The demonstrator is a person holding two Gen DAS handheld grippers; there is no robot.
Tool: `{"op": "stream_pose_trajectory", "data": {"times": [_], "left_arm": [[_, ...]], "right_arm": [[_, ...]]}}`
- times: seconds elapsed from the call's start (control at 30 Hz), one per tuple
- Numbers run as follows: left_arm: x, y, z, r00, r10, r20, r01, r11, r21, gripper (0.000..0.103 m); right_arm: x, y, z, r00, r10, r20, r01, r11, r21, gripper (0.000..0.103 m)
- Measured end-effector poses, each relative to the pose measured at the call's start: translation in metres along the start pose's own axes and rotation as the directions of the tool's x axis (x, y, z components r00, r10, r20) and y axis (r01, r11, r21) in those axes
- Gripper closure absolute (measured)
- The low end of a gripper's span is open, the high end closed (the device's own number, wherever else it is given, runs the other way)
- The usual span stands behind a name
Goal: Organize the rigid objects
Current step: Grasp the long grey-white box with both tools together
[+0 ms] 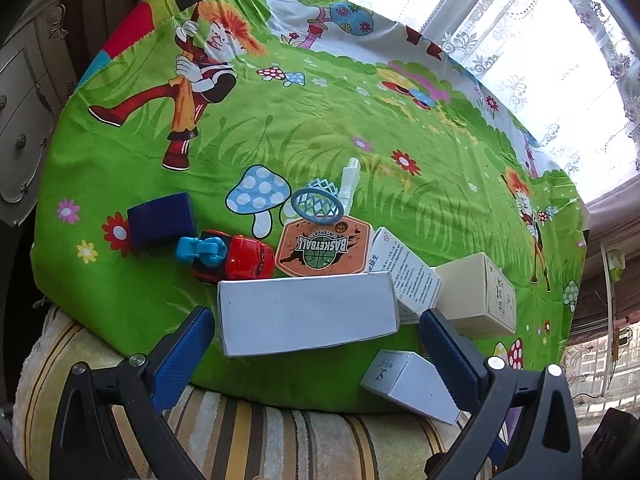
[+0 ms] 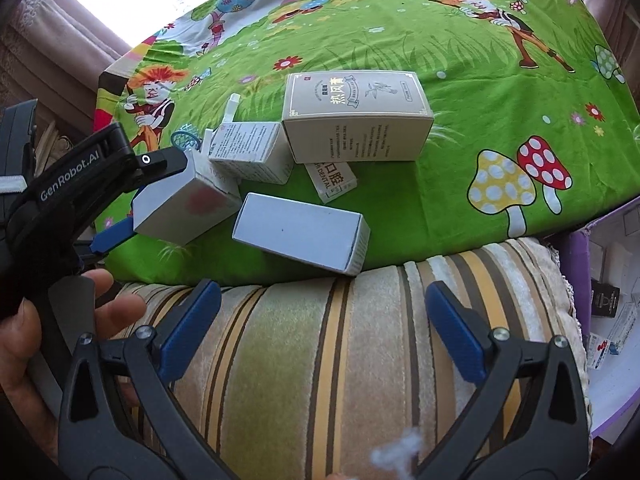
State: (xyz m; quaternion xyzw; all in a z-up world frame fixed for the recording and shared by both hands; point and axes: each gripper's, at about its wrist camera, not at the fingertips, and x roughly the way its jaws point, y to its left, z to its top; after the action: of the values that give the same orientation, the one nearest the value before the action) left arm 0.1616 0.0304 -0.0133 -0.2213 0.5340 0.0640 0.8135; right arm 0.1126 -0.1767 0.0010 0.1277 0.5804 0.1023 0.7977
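Cartons on green cartoon cloth [image 2: 400, 208], counted from the right-wrist view: five.
- One cream carton [image 2: 360, 120], the largest and farthest back.
- One printed white carton [image 2: 248, 152], touching the cream carton's left side.
- One dental carton [image 2: 330, 178], just in front of the cream one.
- One long white carton [image 2: 184, 204], at far left.
- One grey-white carton [image 2: 300, 234], at the cloth's near edge beside striped cushion [image 2: 320, 360].

Grippers: two, both spread wide.
- Left gripper [image 1: 316, 318] straddling the long white carton, one blue pad just beside each end, neither pressing.
- Right gripper [image 2: 322, 294] empty, above the striped cushion, near the grey-white carton but apart from it.

Visible from the left wrist only:
- One red toy car [image 1: 248, 260] with one blue figure [image 1: 204, 250] against it.
- One dark blue block [image 1: 160, 218], just behind the car.
- One orange basketball backboard [image 1: 324, 250], lying flat between the car and the printed white carton.
- One drawer cabinet [image 1: 24, 120] at left and lace curtain [image 1: 520, 40] at upper right.
- Cartons countable here: four; dental carton not identifiable.

Visible from the right wrist only:
- Left gripper in side view, with one hand [image 2: 60, 312] behind it.
- One purple bin [image 2: 600, 222] at far right holding small packets, too small to count.

Common to both views: one blue hoop [image 1: 316, 204] and one white bracket [image 1: 350, 178], behind the cartons.
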Motion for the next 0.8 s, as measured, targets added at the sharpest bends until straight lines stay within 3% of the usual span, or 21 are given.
{"op": "stream_pose_trajectory", "data": {"times": [0.23,0.5,0.8], "left_arm": [[0.018,0.005,-0.003,0.999,0.023,-0.024,-0.022,1.000,0.021,0.000],[0.003,0.027,-0.017,0.998,-0.051,0.024,0.050,0.998,0.023,0.005],[-0.036,0.064,-0.038,0.981,-0.142,0.135,0.146,0.989,-0.021,0.005]], "right_arm": [[0.009,0.003,0.005,0.999,-0.031,0.012,0.031,0.999,0.037,0.000],[0.021,0.013,0.009,0.999,-0.033,0.008,0.032,0.996,0.081,0.000],[0.023,0.020,0.016,0.998,-0.062,0.014,0.060,0.994,0.096,0.000]]}}
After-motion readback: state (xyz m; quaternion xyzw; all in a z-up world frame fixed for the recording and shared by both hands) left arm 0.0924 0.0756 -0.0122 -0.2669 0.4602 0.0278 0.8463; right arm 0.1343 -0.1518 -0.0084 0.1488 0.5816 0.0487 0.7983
